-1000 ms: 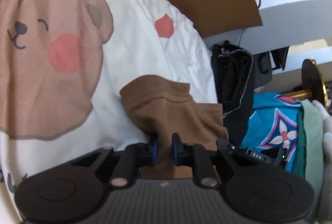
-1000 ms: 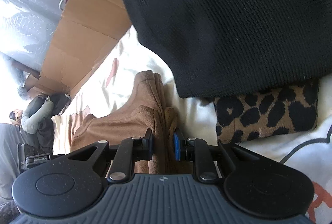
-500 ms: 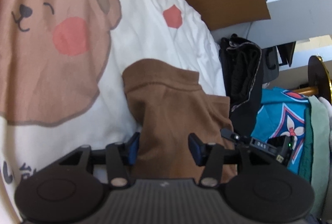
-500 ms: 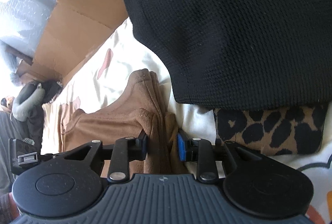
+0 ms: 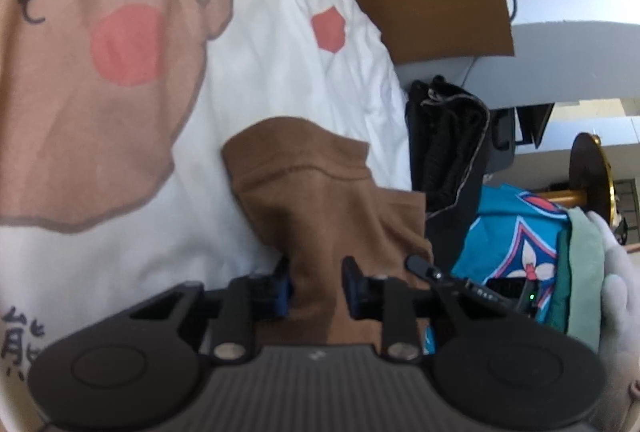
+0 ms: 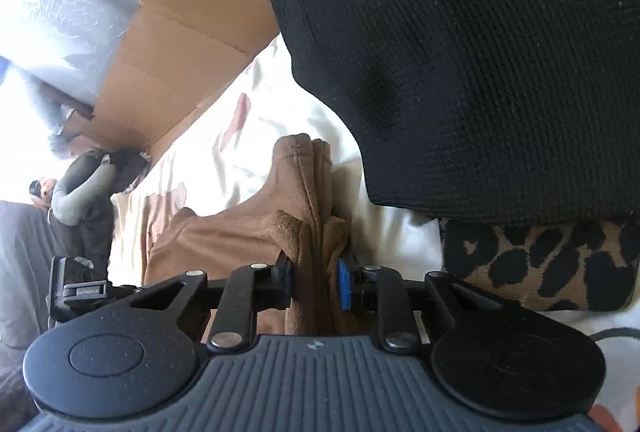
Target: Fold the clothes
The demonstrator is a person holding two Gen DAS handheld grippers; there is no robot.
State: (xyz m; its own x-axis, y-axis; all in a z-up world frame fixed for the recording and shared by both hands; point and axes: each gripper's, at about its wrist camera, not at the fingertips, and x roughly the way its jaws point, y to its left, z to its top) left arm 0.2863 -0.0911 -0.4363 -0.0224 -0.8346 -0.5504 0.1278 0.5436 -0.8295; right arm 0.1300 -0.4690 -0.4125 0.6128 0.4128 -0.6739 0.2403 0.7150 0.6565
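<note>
- The left hand-held gripper [image 5: 316, 284] is closing, the brown garment [image 5: 320, 200] between its jaws; a thin bite could slip.
- The right hand-held gripper [image 6: 316, 282] is closing on the bunched edge; layers may separate.
- The garment lies on the bear-print bedcover [image 5: 248, 44]; a black knit [image 6: 480, 52] nearby could snag.

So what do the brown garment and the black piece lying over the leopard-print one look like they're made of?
Brown garment: soft, matte, suede-like brushed knit, judging by its fuzzy nap and limp bunching; probably cotton or fleece. Black piece: chunky waffle or rib knit with a visible grid texture, matte. Fibre can't be told for either.
</note>
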